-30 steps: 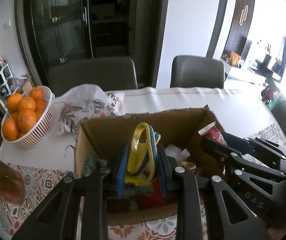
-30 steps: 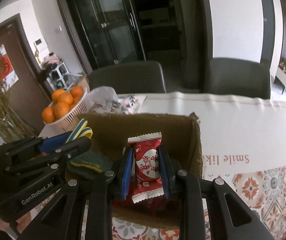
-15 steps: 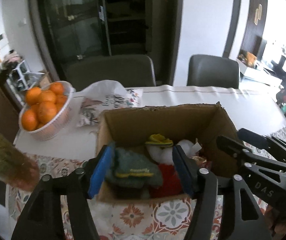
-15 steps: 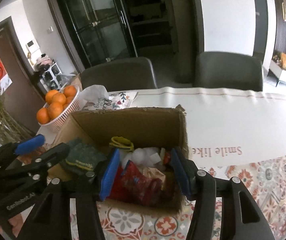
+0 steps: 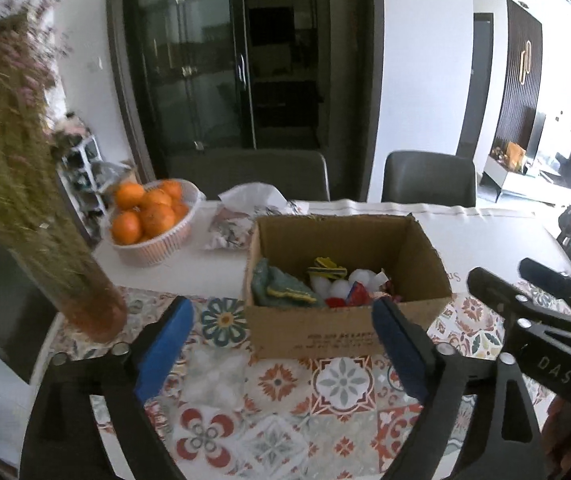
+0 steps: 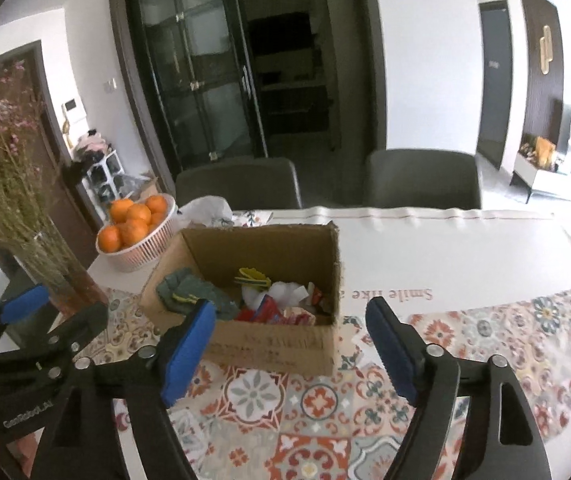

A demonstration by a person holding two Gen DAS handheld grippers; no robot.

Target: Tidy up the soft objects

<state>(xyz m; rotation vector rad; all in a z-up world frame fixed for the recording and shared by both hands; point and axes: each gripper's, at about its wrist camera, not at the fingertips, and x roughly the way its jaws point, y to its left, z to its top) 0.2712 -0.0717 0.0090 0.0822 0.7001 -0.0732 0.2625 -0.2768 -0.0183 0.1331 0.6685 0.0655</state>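
Both tongs — left gripper (image 5: 281,344), right gripper (image 6: 289,348) — now gape empty, drawn back from the cardboard box (image 5: 345,332).

Open patterned tablecloth (image 5: 337,384) lies between both spread-jawed grippers and the cardboard box (image 5: 349,332); passage there is unobstructed. The box top is open, its tall walls flanking the socks (image 5: 285,290) and packets inside. To the left stand a glass vase of dried flowers (image 5: 85,304) and, behind it, a basket of oranges (image 5: 151,236). Right of the box, white tabletop (image 6: 445,256) is free. Chairs (image 6: 421,178) back the far edge.
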